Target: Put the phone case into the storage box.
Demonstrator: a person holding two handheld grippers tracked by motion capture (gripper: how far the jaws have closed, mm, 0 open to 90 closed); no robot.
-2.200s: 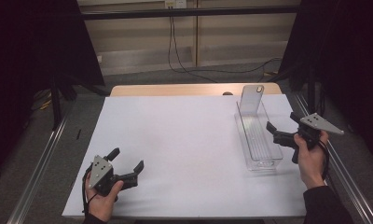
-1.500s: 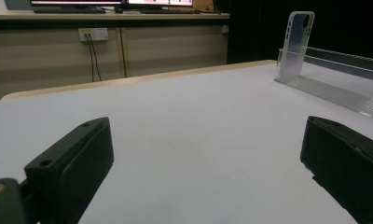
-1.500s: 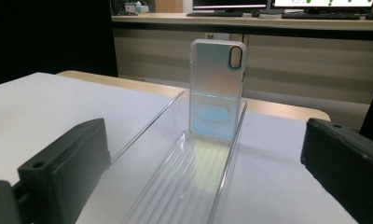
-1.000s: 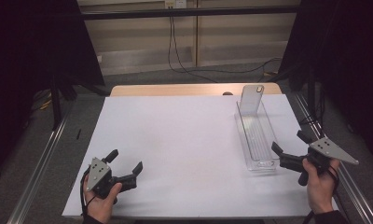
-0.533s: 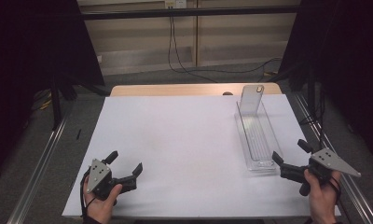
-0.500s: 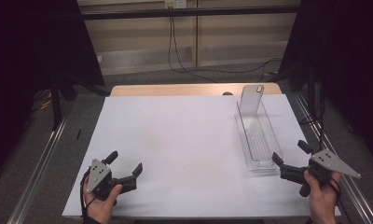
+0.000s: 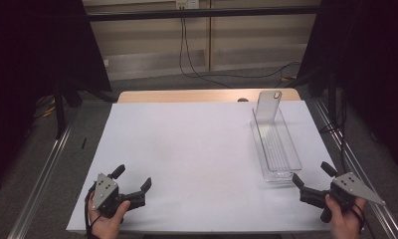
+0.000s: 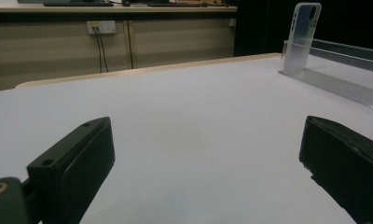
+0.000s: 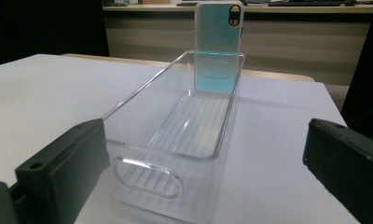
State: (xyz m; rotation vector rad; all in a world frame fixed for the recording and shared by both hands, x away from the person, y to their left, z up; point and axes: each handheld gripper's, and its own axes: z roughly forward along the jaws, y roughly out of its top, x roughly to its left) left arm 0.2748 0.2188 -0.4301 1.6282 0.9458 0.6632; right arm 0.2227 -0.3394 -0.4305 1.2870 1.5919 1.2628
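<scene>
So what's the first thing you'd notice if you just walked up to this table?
Probably the long clear plastic tray on the right side of the white table, with a see-through phone case standing upright at its far end. Next, the two black hand-held grippers at the near edge: the right gripper open just short of the tray's near end, the left gripper open over bare table.

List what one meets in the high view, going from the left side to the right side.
Left black two-jaw claw → bare white table surface → long clear plastic tray with a translucent phone case standing at its far end → right black two-jaw claw.
</scene>
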